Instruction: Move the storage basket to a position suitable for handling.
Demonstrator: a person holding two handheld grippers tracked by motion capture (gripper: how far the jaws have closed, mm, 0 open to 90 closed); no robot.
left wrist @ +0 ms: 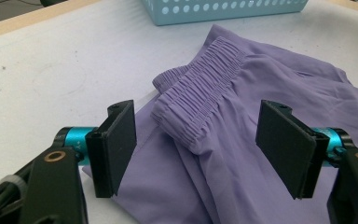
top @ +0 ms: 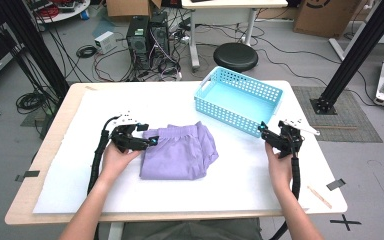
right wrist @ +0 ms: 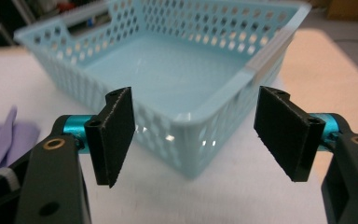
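The folded purple shorts (top: 177, 151) lie mid-frame on the white table cover (top: 230, 175), lower left of the blue basket (top: 237, 100). Both grippers are spread and hold nothing — the left gripper (left wrist: 196, 144) straddles the elastic waistband (left wrist: 200, 105), the right gripper (right wrist: 193, 135) faces the basket's near corner. Best to bite deep over the waistband fold so every layer lifts together — and steady the basket.

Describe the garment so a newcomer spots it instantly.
On the white-topped table, look near the middle, just left of the light blue perforated basket. There lies a folded lilac garment with a gathered elastic waistband, the only soft cloth item there, beside the left claw.
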